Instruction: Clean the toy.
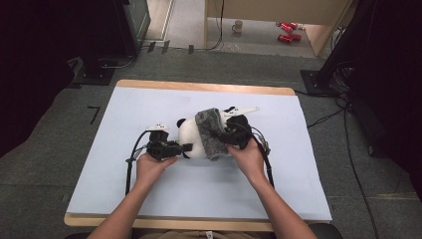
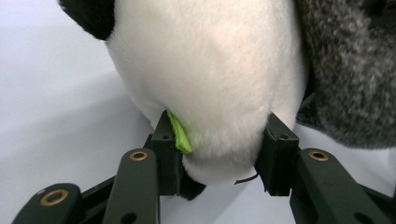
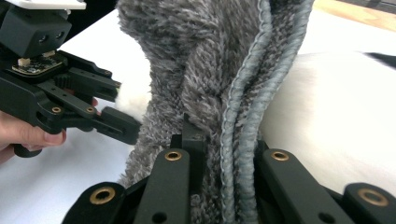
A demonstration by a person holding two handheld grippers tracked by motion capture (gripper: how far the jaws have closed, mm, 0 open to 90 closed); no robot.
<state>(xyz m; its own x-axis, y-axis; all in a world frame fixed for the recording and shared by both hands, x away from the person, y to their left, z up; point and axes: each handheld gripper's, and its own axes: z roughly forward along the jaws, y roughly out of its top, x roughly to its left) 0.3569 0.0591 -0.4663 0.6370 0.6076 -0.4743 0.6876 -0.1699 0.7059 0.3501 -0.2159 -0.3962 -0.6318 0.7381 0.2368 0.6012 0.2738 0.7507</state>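
A white plush panda (image 1: 189, 138) with black ears lies in the middle of the pale mat (image 1: 149, 194). A grey fuzzy garment (image 1: 211, 133) is wrapped over its right part. My left gripper (image 1: 185, 148) is shut on the panda's white rounded end (image 2: 210, 70), both pads pressing into the plush. A small green tag (image 2: 180, 133) sticks out by one pad. My right gripper (image 1: 230, 137) is shut on the grey garment (image 3: 196, 70), with its ribbed hem (image 3: 243, 121) pinched between the jaws. The white plush (image 3: 327, 107) shows behind the fabric.
The mat covers a wooden table (image 1: 204, 87). Cables trail from both grippers over the mat. On the floor beyond the table are a mug (image 1: 238, 26) and red cans (image 1: 287, 31). Black stands (image 1: 328, 69) and loose cables flank the table.
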